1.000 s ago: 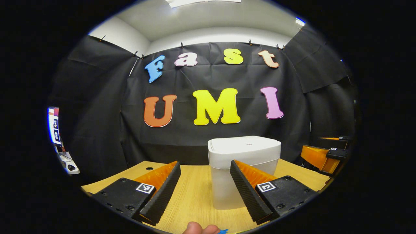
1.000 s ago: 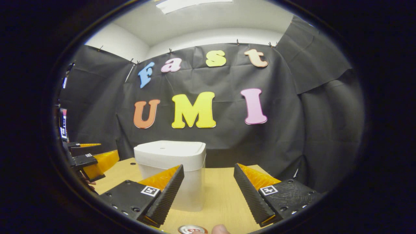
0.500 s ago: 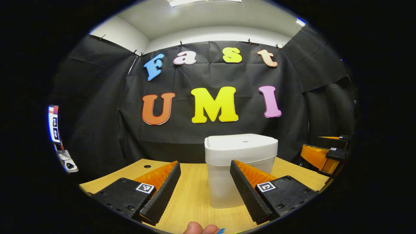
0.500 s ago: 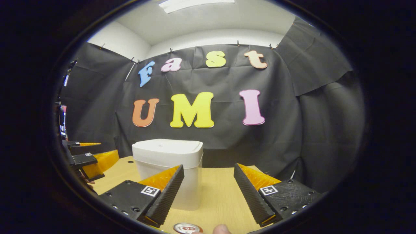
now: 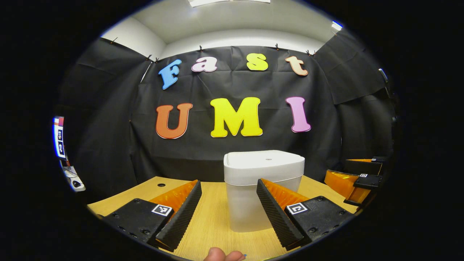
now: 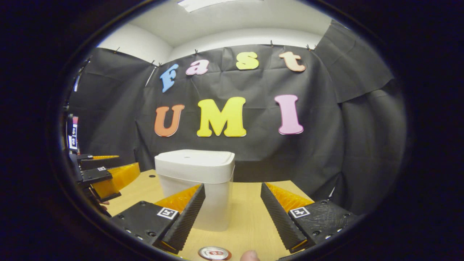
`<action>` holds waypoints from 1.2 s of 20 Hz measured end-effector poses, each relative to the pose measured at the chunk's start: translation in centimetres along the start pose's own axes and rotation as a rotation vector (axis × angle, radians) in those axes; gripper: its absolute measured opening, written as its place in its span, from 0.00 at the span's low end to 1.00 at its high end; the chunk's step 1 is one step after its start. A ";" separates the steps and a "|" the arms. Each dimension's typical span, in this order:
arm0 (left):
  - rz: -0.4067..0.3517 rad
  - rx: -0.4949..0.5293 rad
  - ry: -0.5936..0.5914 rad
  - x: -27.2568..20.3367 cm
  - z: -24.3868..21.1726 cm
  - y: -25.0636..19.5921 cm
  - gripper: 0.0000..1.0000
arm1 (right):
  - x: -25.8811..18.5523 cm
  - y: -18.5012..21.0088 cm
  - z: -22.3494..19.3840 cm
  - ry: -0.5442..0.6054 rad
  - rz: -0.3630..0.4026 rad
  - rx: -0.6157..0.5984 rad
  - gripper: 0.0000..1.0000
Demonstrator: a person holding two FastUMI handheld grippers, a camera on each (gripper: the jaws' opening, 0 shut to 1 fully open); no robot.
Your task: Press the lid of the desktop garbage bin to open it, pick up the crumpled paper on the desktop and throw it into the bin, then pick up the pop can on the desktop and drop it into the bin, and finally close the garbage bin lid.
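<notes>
- Nearest the lens in the right gripper view, the top of the pop can (image 6: 214, 253) peeks in at the bottom edge, standing on the desk (image 6: 250, 217) just under the right gripper (image 6: 232, 214). A fingertip of the person holding the tool shows right beside it.
- The right gripper's fingers are spread wide with nothing between them, so the can is not picked up yet.
- Same story on the other side: the left gripper (image 5: 228, 212) has its fingers wide apart and empty, hovering over the desk (image 5: 214, 221), with a bit of the person's finger at the bottom edge.
- The crumpled paper can't be made out in either view, so there's no telling whether it's on the desk or already in the bin.
- Further back, the garbage bin (image 5: 262, 190) sits in the middle of the desk ahead of both grippers, and its lid (image 5: 264, 159) lies flat and shut. In the right gripper view the bin (image 6: 197, 188) is a bit left of centre.
- Neither gripper touches the lid.
- Best guess: this is the very start. Pressing the lid open looks like the step at hand, and paper, can and closing the lid are all left to do.
</notes>
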State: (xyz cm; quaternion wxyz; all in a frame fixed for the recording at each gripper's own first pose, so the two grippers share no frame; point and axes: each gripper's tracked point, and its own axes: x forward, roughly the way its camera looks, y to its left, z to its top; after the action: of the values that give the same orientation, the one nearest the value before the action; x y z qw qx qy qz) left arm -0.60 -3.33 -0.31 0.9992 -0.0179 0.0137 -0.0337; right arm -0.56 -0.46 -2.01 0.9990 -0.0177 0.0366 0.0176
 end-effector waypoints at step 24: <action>0.018 -0.049 0.027 -0.7 -2.0 3.4 0.99 | 10.7 8.5 6.6 0.122 0.189 -0.051 0.37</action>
State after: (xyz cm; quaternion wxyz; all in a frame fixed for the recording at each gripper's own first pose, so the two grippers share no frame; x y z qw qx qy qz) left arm -1.12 0.04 -2.41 0.9984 -0.0418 0.0281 -0.0249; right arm 10.27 8.58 3.49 0.9881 -0.0407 0.0985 0.1113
